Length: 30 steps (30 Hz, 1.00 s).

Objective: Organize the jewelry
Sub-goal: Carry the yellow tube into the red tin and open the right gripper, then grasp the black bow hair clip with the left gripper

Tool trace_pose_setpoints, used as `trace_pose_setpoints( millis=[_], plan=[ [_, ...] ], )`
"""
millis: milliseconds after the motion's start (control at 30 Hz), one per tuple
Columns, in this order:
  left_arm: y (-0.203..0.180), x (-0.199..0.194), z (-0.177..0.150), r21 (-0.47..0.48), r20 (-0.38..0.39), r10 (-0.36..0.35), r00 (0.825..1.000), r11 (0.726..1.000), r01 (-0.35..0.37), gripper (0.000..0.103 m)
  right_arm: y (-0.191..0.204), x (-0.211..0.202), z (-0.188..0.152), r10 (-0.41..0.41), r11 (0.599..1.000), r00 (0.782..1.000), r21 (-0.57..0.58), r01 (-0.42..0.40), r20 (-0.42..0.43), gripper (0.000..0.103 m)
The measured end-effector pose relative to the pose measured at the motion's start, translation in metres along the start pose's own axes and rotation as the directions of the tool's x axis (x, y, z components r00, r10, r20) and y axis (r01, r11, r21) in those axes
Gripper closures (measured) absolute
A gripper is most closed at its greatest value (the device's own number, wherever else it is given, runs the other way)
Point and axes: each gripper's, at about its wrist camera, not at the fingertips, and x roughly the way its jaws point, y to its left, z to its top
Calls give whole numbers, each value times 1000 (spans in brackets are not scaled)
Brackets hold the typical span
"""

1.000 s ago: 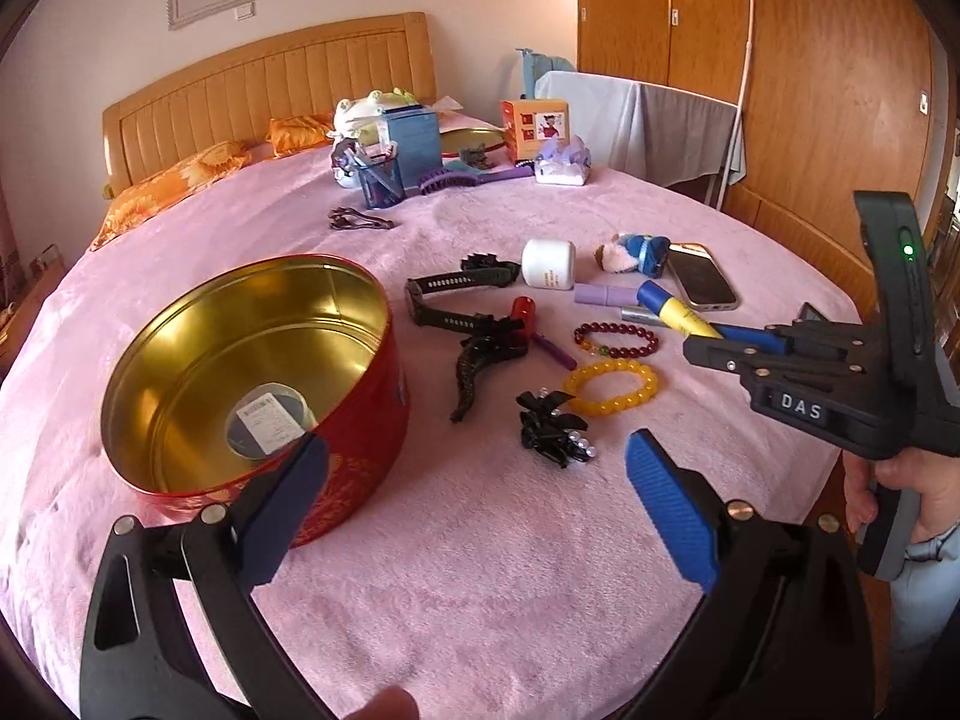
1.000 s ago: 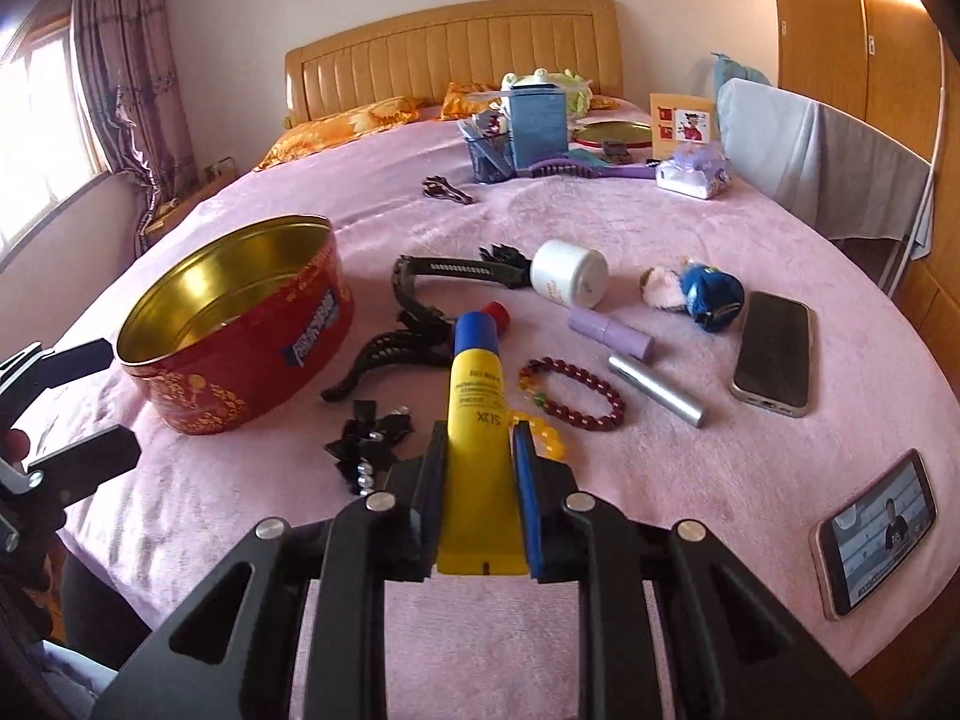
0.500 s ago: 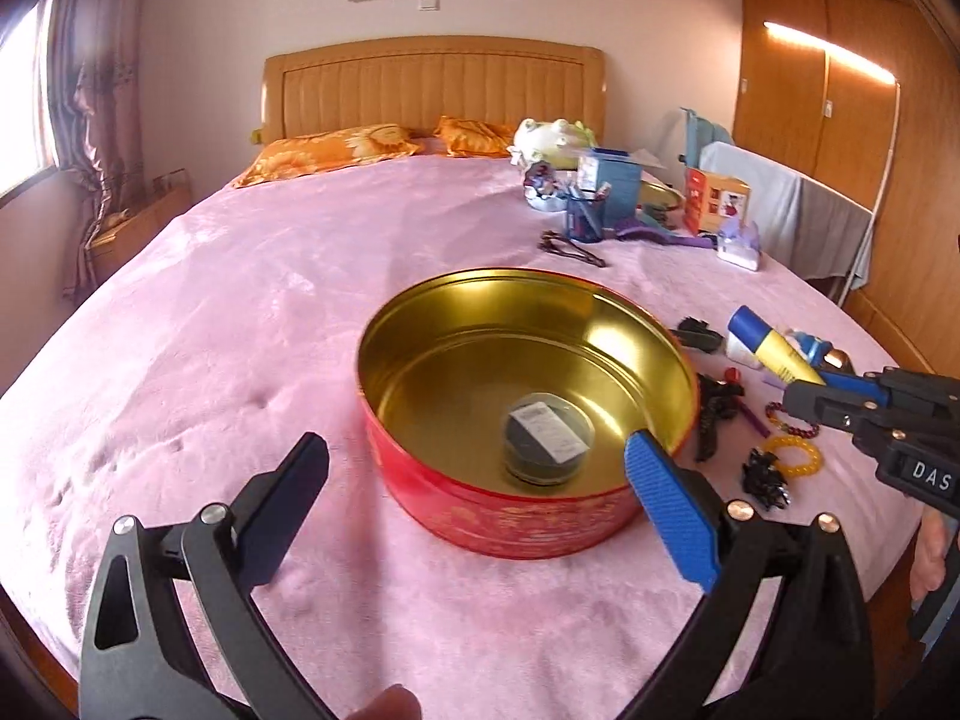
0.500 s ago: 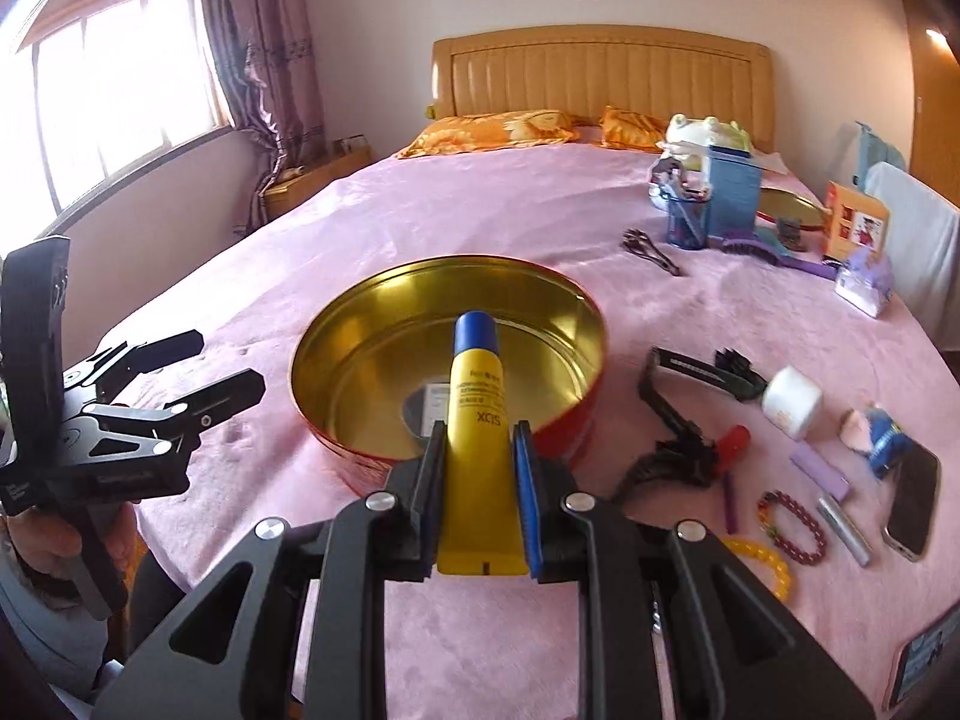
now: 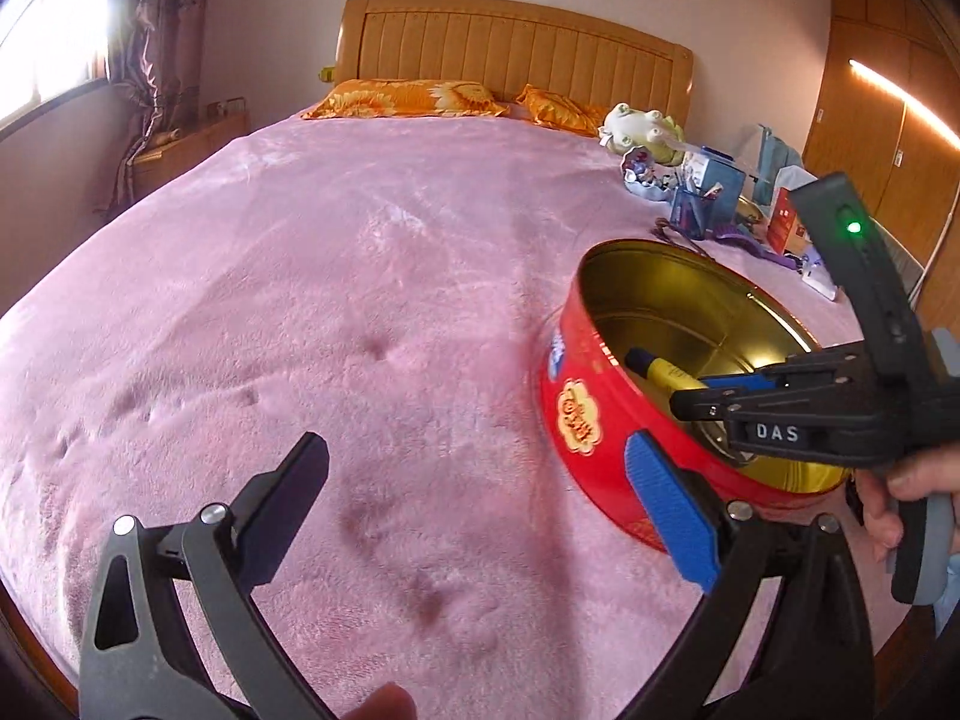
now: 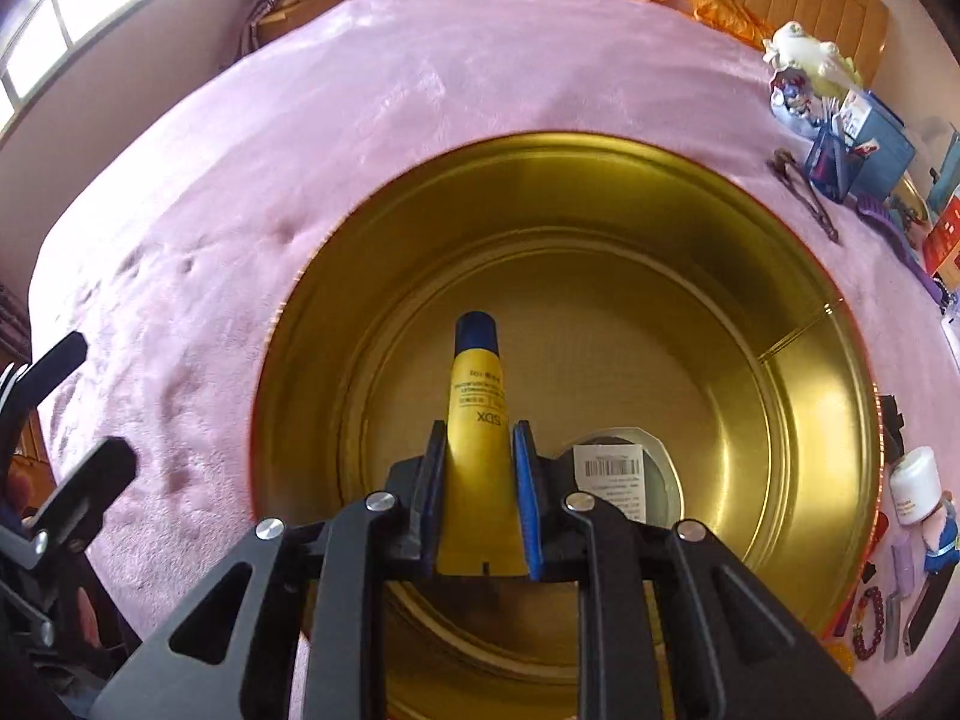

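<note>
Two claws: right claw (image 6: 478,468) pinching yellow tube (image 6: 477,414) inside tin (image 6: 798,420); left claw (image 5: 474,510) spread, empty.

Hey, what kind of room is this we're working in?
Most likely a home bedroom. The work surface is a bed under a pink plush blanket, with a wooden headboard and orange pillows at the far end, and a curtained window on the left.

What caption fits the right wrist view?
Right gripper holds a yellow tube inside the gold-lined tin, beside a labelled round item.
</note>
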Motion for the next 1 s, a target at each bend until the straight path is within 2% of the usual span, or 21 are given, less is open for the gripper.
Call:
trace_pose_setpoints(
  millis=[100,200,267,400,500,600,700,833,900,1000],
  plan=[
    [16,1,-8,-41,-5,1,1000,999,-1,7,0,17,6,-16,1000,999,-10,15,-52,80],
    [25,0,-12,-60,-9,-16,1000,998,16,7,1,17,8,-24,1000,999,-12,24,-47,80],
    [23,-1,-12,-50,-7,-18,1000,999,18,7,3,14,9,-26,1000,999,-3,26,-34,76],
    [13,-9,-11,-40,2,-29,1000,999,29,7,-2,-4,5,-24,1000,1000,17,24,17,53],
    [-1,-20,-11,-20,12,-57,998,998,57,7,-12,-33,-9,-42,999,992,40,37,118,32],
    [-23,-31,-12,20,16,-99,995,995,99,7,-26,-70,-33,-59,997,969,59,46,242,11],
    [-54,-38,-12,65,13,-135,991,989,134,7,-47,-103,-68,-90,994,937,96,61,337,8],
    [-100,-45,-19,134,2,-179,984,975,178,7,-79,-128,-125,-144,984,908,152,90,394,6],
    [-124,-46,-24,170,-10,-212,977,963,211,7,-98,-132,-153,-172,977,903,185,105,395,6],
    [-160,-45,-33,221,-38,-256,966,941,258,7,-133,-131,-192,-206,961,908,251,118,364,6]
  ],
)
